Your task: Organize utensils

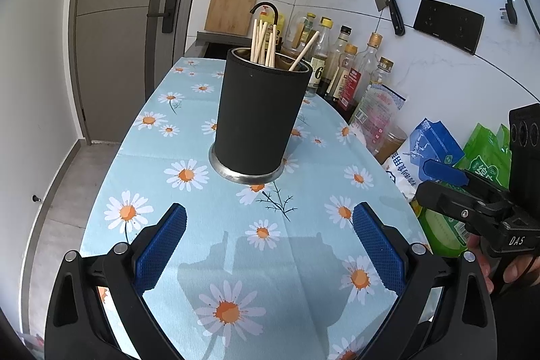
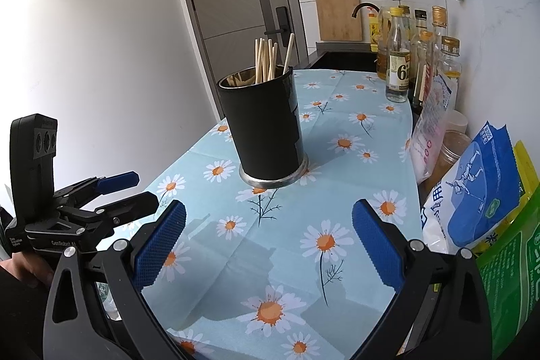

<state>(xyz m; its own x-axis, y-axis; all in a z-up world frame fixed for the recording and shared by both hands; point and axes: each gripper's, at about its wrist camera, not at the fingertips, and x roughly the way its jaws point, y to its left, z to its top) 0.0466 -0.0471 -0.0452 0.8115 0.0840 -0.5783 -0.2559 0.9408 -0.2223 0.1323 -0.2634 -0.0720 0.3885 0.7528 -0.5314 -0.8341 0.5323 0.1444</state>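
We hold both grippers, left gripper (image 1: 270,245) and right gripper (image 2: 269,245), jaws apart and empty, near the chopstick holder (image 1: 261,113) on the counter (image 1: 189,211).

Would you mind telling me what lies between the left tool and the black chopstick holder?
Only bare daisy tablecloth lies between the open left tool and the chopstick holder; the left wrist view shows this.

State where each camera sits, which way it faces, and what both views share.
Left wrist: on the left claw, open, facing the black cylindrical chopstick holder; the right claw shows at the right edge.
Right wrist: on the right claw, open, facing the holder; the left claw shows at left.
Shared: holder, daisy-print blue tablecloth, bottles.
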